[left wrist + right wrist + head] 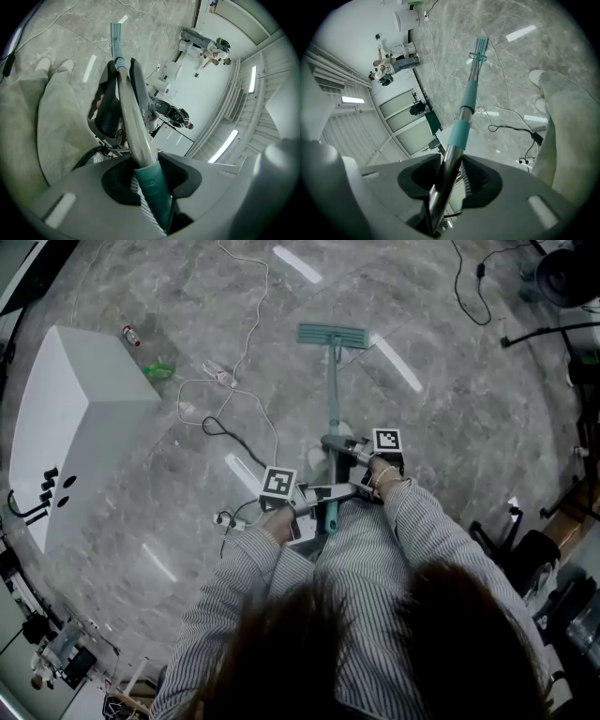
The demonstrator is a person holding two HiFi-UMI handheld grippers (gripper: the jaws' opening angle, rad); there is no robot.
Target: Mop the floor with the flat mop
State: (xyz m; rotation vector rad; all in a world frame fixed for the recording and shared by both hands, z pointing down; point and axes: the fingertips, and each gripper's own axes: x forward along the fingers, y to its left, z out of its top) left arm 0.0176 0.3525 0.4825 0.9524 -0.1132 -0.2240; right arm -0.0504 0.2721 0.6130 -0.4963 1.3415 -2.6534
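Note:
The flat mop has a teal head [332, 335] flat on the grey marble floor ahead of me, and its pole [332, 409] runs back toward my body. My right gripper [339, 444] is shut on the pole higher up toward the head. My left gripper [323, 494] is shut on the teal end grip near my waist. In the left gripper view, the teal grip [151, 187] sits between the pads of the left gripper [147, 180], with the mop head [116, 33] far off. In the right gripper view, the right gripper [449, 176] clamps the metal pole [451, 157] below a teal sleeve [461, 132].
A large white box [75, 418] stands at the left. White and black cables [234, 390] trail over the floor beside the mop, with a green bottle [157, 370] and a clear bottle [131, 335] nearby. Dark equipment and chair bases [525, 549] crowd the right edge.

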